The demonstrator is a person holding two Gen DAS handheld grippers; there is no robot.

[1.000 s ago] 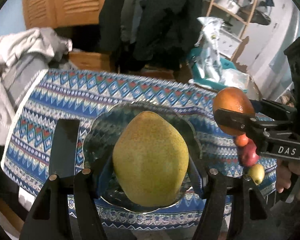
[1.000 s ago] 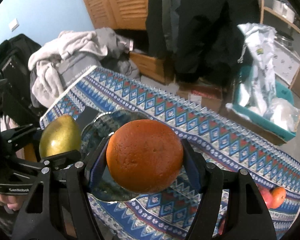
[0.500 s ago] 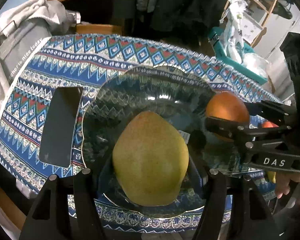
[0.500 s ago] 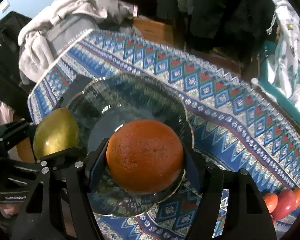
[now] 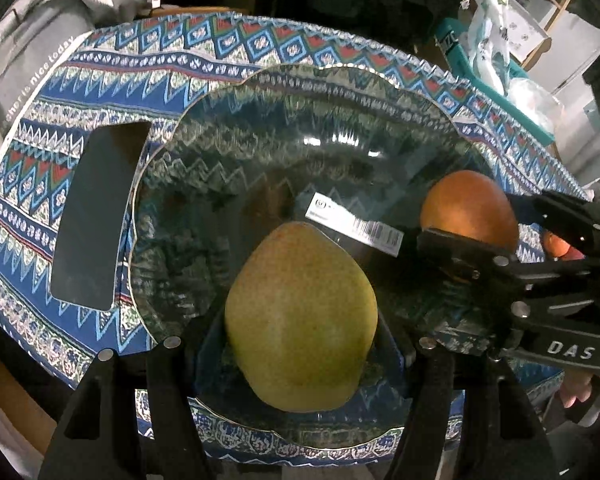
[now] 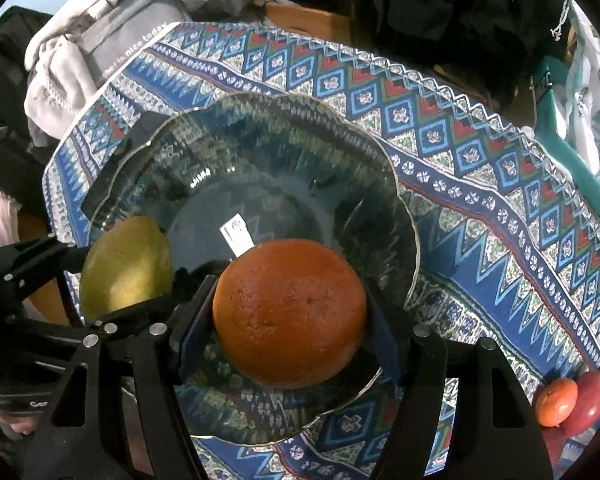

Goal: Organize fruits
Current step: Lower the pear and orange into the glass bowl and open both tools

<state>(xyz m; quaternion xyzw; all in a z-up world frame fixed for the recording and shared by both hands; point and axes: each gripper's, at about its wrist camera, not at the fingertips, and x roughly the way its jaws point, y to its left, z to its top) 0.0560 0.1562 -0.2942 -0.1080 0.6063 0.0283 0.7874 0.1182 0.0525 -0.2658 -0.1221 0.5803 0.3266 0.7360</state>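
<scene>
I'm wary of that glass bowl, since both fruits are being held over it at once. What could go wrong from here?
1. The pear in the left gripper and the orange in the right gripper sit close together; the fingers could knock.
2. Released from a height, either fruit may strike the glass bowl hard.
3. A round orange could roll against the pear.

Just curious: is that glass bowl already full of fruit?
No, the glass bowl holds only a white label; pear and orange sit in claws.
</scene>
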